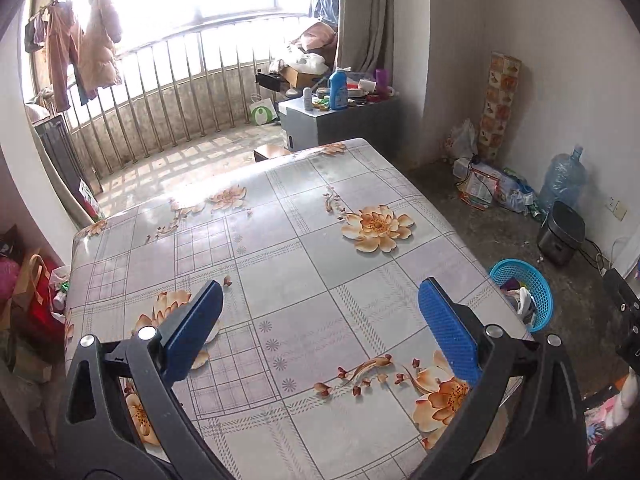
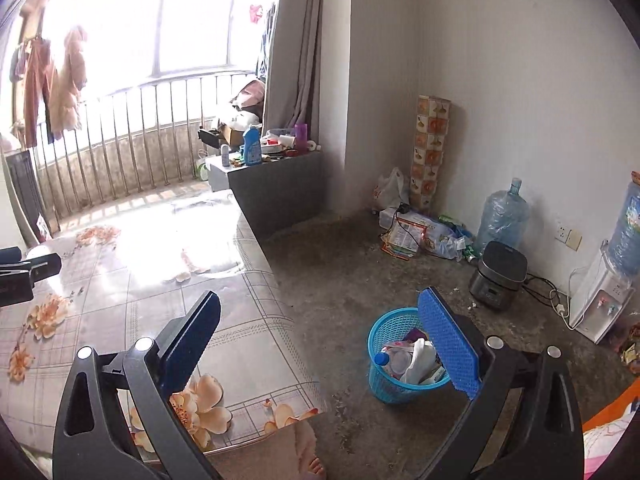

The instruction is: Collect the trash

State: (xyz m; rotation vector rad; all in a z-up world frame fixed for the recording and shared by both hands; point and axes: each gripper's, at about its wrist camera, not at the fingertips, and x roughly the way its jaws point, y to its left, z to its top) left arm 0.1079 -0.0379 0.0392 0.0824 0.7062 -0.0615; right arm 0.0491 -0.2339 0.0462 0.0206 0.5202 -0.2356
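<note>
My left tongs [image 1: 320, 316] and right tongs [image 2: 320, 332] gape wide, empty; blue basket [image 2: 378, 360] on floor off the surface's [image 1: 320, 216] right edge.

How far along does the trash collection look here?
Nearly or fully done: the blue basket on the floor holds a bottle and wrappers, and the table shows no trash. Left gripper and right gripper are open and empty. Nothing obvious remains.

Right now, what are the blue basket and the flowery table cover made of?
The blue basket looks like moulded plastic: bright colour, open lattice wall. The flowery table cover seems glossy vinyl or oilcloth, since window light glares off it; it could be a print under glass.
</note>
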